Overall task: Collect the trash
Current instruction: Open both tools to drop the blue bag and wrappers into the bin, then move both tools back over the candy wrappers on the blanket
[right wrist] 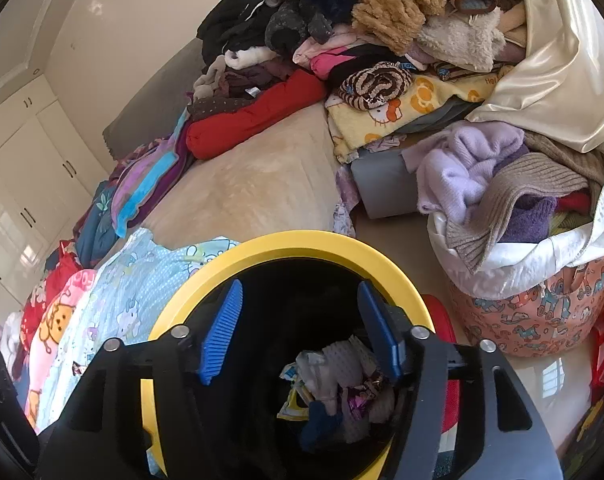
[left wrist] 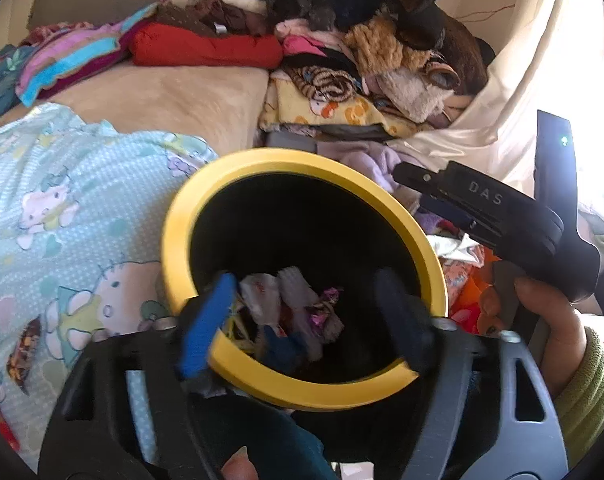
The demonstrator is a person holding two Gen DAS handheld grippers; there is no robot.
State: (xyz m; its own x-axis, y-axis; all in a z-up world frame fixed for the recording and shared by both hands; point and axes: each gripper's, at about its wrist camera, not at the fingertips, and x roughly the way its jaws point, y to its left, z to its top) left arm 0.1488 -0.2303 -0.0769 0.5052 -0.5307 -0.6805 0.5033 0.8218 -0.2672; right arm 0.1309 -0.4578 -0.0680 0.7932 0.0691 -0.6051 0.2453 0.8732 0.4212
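Note:
A black trash bin with a yellow rim (left wrist: 414, 220) stands by the bed; it also shows in the right wrist view (right wrist: 302, 246). Crumpled wrappers and tissues (left wrist: 298, 312) lie inside it, also seen in the right wrist view (right wrist: 338, 392). My left gripper (left wrist: 302, 320) is open and empty, its fingers straddling the bin's near rim. My right gripper (right wrist: 300, 336) is open and empty over the bin mouth; its body shows at the right of the left wrist view (left wrist: 494, 208). A dark wrapper (left wrist: 24, 350) lies on the light blue blanket.
A light blue cartoon blanket (left wrist: 62, 208) covers the near bed. Piled clothes (left wrist: 342, 40) fill the far side. A bag of knitwear (right wrist: 522, 208) stands on the floor to the right. White cupboards (right wrist: 26, 184) line the left wall.

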